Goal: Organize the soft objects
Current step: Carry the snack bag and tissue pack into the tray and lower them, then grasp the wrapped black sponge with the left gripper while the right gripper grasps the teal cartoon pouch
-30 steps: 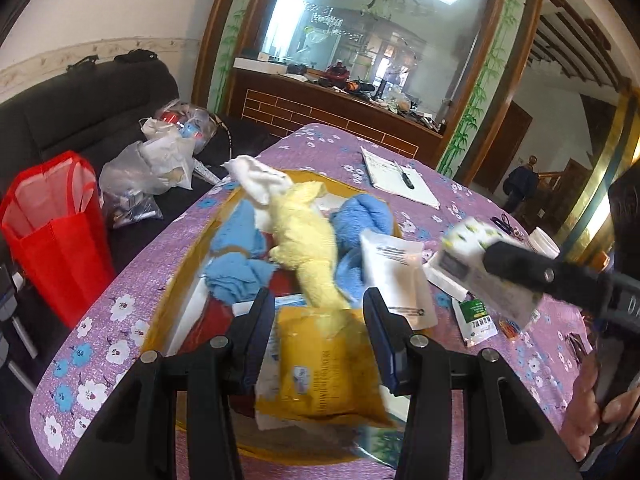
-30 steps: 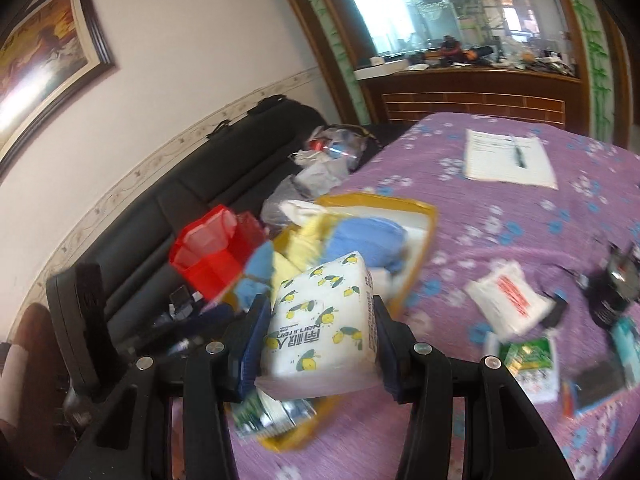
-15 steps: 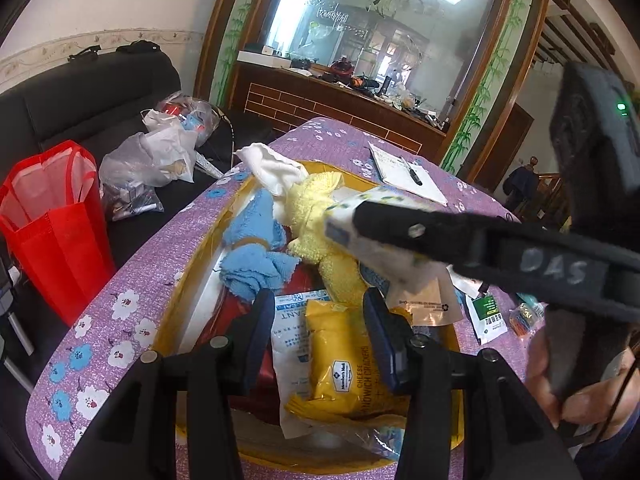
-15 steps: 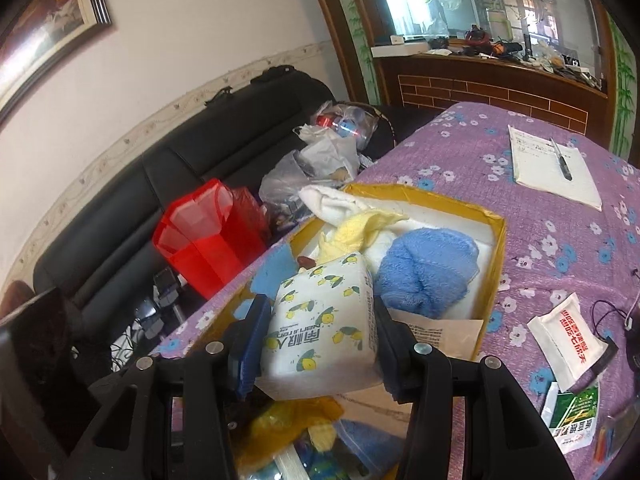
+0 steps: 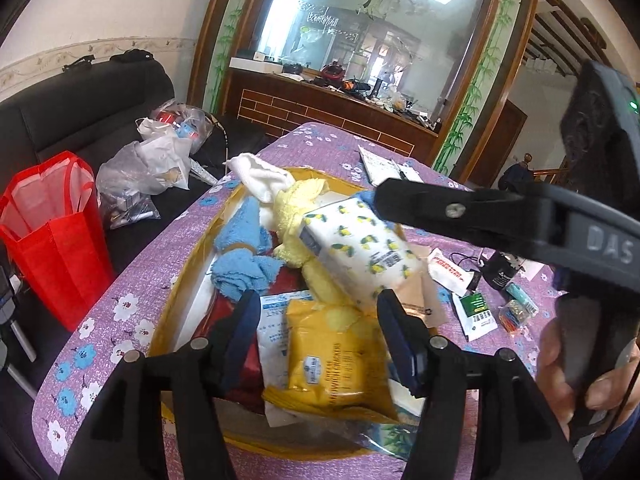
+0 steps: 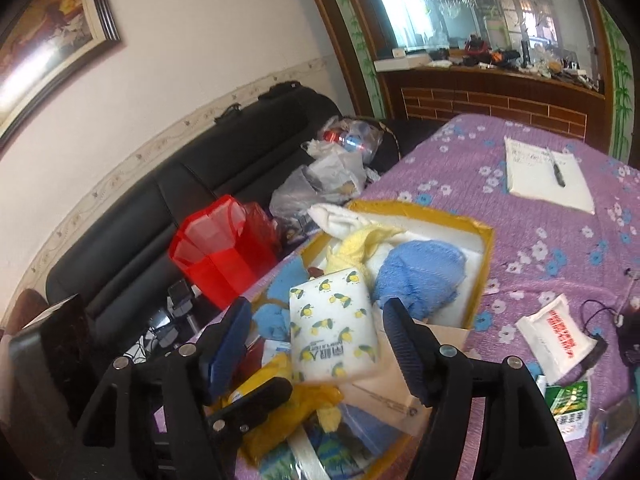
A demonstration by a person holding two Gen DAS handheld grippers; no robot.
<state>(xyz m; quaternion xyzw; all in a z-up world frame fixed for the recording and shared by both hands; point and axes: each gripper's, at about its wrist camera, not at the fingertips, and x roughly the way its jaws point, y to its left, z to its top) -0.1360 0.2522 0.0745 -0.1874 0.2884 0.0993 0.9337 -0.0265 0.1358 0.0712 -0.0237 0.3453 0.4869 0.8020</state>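
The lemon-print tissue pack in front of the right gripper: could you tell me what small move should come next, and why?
Probably draw the right gripper back and up. Its jaws are opening and the pads stand clear of the lemon-print tissue pack, which lies on the cloths in the yellow-rimmed box. The left gripper is opening too, over the yellow packet, so both look like releases.

A red bag (image 5: 52, 236) stands beside a black sofa (image 6: 168, 200) strewn with plastic bags (image 5: 148, 164). On the purple flowered tablecloth (image 6: 532, 224), a notepad (image 6: 544, 176) with a pen (image 6: 557, 169) lies near the far edge; small packets (image 5: 476, 312) crowd the right side.
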